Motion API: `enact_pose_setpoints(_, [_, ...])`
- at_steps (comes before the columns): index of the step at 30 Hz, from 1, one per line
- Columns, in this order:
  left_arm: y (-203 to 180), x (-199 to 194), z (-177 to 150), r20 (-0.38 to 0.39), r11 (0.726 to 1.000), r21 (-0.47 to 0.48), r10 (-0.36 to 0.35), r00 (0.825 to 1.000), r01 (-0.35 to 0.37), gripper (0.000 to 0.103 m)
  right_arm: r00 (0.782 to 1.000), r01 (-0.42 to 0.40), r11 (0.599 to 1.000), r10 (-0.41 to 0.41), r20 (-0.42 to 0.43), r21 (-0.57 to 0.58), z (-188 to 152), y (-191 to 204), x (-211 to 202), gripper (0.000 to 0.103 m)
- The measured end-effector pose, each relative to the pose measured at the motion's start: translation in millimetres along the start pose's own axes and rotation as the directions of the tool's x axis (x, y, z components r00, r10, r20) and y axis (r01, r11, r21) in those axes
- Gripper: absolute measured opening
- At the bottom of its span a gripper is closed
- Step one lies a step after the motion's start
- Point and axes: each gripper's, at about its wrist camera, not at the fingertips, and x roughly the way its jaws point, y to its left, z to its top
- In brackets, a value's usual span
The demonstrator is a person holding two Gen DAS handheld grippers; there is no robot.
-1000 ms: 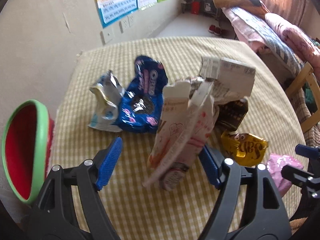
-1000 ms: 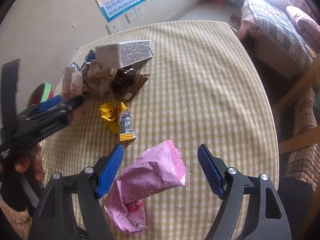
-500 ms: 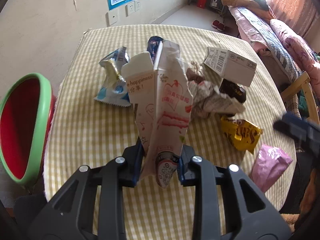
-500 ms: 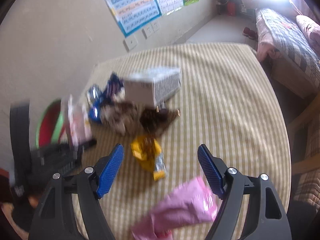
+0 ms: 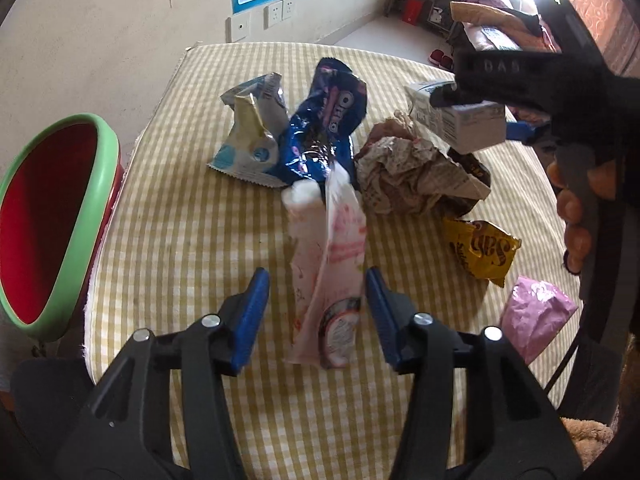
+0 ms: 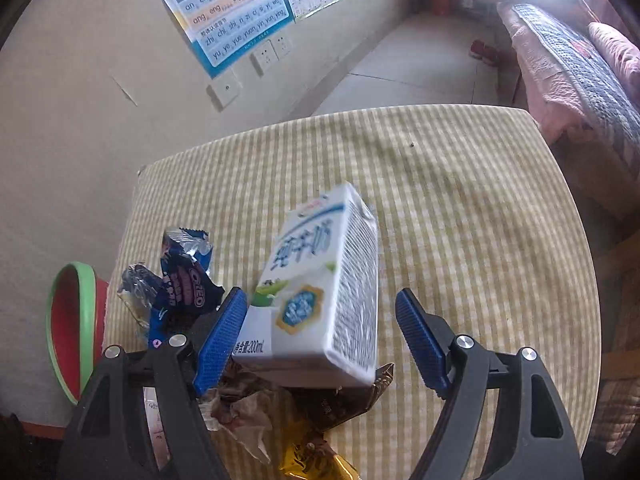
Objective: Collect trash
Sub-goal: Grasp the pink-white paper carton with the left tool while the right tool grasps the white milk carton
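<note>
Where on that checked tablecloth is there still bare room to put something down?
Bare cloth lies beyond the white milk carton, out to the table's far and right-hand edges, and between the pink flattened carton and the green-rimmed bin. It is crowded around the Oreo wrapper, crumpled paper and yellow wrapper.

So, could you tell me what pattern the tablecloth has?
Yellow-and-white checks on the tablecloth, clearest in the right wrist view.
</note>
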Motion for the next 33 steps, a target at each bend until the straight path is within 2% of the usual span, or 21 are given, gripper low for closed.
enact_pose_setpoints(4, [4.5, 3.3, -0.3, -0.004, 1.000, -0.012, -0.010, 1.000, 0.010, 0.048, 1.000, 0.009, 1.000, -0.009, -0.027, -0.008, -7.0, -10.3, 3.5, 0.055])
enact_pose_setpoints(6, [4.1, 5.4, -0.5, -0.008, 1.000, -0.008, -0.013, 1.000, 0.013, 0.048, 1.000, 0.009, 1.000, -0.009, -0.028, -0.026, -11.2, -13.6, 2.0, 0.054])
enact_pose_setpoints(9, [4.2, 5.7, -1.0, -0.006, 1.000, -0.006, -0.011, 1.000, 0.011, 0.048, 1.000, -0.003, 0.999, 0.003, -0.015, -0.052, -14.9, -13.2, -4.7, 0.054])
enact_pose_setpoints(11, [4.5, 6.1, 0.0, -0.004, 1.000, -0.011, -0.011, 1.000, 0.011, 0.048, 1.000, 0.006, 0.997, -0.006, -0.002, -0.076, -17.6, -12.3, -11.5, 0.058])
enact_pose_setpoints(12, [6.0, 7.1, 1.8, -0.002, 1.000, -0.013, -0.009, 1.000, 0.009, 0.049, 0.999, 0.031, 0.995, -0.029, 0.020, -0.091, -17.1, -9.7, -15.0, 0.066])
enact_pose_setpoints(13, [6.5, 7.3, 1.8, -0.001, 1.000, -0.014, -0.006, 1.000, 0.006, 0.050, 0.997, 0.061, 0.992, -0.056, 0.053, -0.108, -17.7, -7.7, -20.4, 0.069])
enact_pose_setpoints(16, [6.5, 10.1, 2.9, 0.000, 1.000, -0.013, 0.000, 1.000, 0.000, 0.051, 0.986, 0.132, 0.977, -0.112, 0.128, -0.168, -17.2, -1.8, -31.2, 0.070])
enact_pose_setpoints(21, [6.0, 14.4, 1.6, -0.011, 1.000, -0.008, 0.002, 1.000, -0.002, 0.051, 0.981, 0.185, 0.954, -0.165, 0.099, -0.238, -10.4, 1.8, -11.5, 0.071])
enact_pose_setpoints(26, [11.8, 16.1, -0.4, -0.016, 1.000, -0.026, -0.011, 1.000, 0.010, 0.051, 0.995, 0.097, 0.979, -0.099, 0.000, -0.182, -6.2, -17.8, 8.1, 0.069])
enact_pose_setpoints(28, [14.3, 17.9, -1.9, -0.020, 1.000, -0.029, -0.008, 1.000, 0.007, 0.050, 0.997, 0.076, 0.982, -0.078, -0.007, -0.174, -6.5, -22.0, 8.6, 0.056])
enact_pose_setpoints(30, [16.2, 19.1, -2.1, -0.023, 0.999, -0.033, -0.008, 1.000, 0.007, 0.042, 0.998, 0.066, 0.984, -0.067, -0.002, -0.168, -7.1, -22.6, 5.9, 0.056])
enact_pose_setpoints(33, [16.6, 18.6, -3.5, -0.021, 0.999, -0.032, -0.013, 1.000, 0.013, 0.037, 0.999, 0.047, 0.987, -0.044, 0.020, -0.156, -8.3, -23.8, -1.0, 0.055])
